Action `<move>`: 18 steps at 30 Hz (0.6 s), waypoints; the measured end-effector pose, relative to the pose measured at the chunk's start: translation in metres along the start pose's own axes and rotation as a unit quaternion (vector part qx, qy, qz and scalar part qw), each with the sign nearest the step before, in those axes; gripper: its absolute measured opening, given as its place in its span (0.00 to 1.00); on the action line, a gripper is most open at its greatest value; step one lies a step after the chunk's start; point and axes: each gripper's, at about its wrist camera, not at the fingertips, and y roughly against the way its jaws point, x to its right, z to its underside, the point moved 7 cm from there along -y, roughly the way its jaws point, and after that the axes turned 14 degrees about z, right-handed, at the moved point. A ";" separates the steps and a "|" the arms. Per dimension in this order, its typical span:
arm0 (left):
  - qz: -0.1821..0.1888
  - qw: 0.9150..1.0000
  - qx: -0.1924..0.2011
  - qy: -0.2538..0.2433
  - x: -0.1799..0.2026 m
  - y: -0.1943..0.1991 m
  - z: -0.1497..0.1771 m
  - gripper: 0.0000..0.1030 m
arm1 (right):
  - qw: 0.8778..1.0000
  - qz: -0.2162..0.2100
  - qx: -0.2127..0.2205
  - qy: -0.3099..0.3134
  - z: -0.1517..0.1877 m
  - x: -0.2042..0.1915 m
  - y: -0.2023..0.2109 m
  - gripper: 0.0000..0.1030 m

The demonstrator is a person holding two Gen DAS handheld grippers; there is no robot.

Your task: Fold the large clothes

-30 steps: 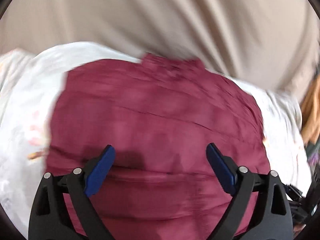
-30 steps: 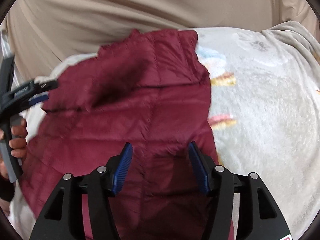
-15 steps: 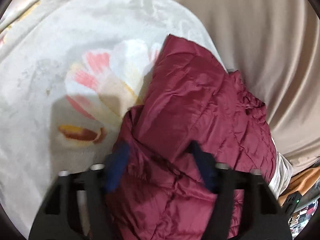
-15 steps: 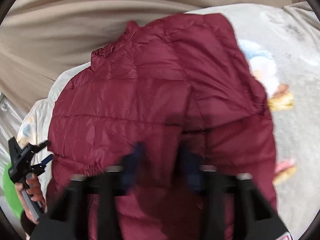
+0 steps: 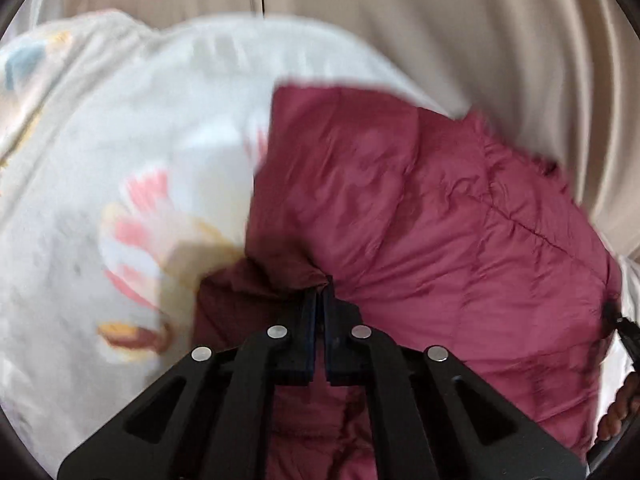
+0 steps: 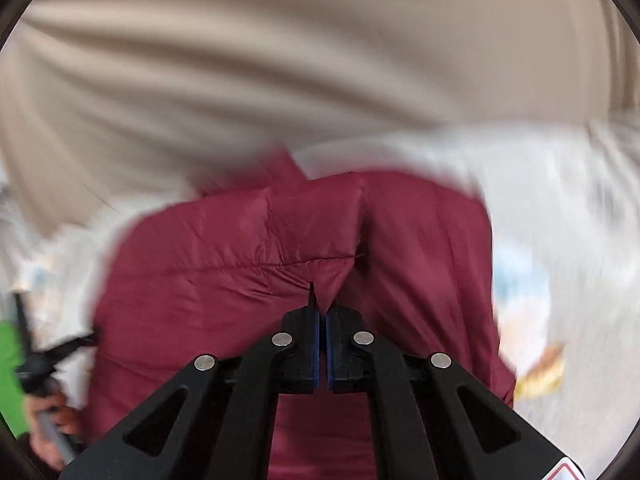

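Observation:
A maroon quilted puffer jacket [image 5: 420, 216] lies on a white blanket with pastel prints [image 5: 104, 160]. My left gripper [image 5: 319, 296] is shut on a pinched fold at the jacket's near left edge. In the right wrist view the same jacket [image 6: 224, 280] fills the middle, and my right gripper [image 6: 322, 304] is shut on a raised fold of it near its right half. The left gripper and the hand holding it show at that view's left edge [image 6: 44, 364]. Both views are blurred by motion.
A beige curtain [image 6: 280, 60] hangs behind the blanket-covered surface and shows in the left wrist view [image 5: 440, 20] too. A green object [image 6: 10, 372] sits at the far left edge. The blanket [image 6: 568, 240] extends to the right of the jacket.
Both grippers were open above the jacket one second ago. They came down onto it and closed, each now pinching a fold of the maroon fabric.

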 end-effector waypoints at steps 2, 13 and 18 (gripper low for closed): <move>-0.011 1.000 0.009 -0.019 0.003 -0.002 0.003 0.02 | 1.000 -0.003 0.002 0.000 0.007 -0.001 -0.007 0.01; -0.014 0.999 0.017 -0.026 0.002 -0.004 0.008 0.03 | 0.997 -0.006 0.050 -0.064 -0.011 0.010 0.054 0.14; -0.016 0.999 0.019 -0.026 0.001 -0.001 0.008 0.03 | 0.992 -0.079 0.030 0.094 0.005 -0.123 0.059 0.13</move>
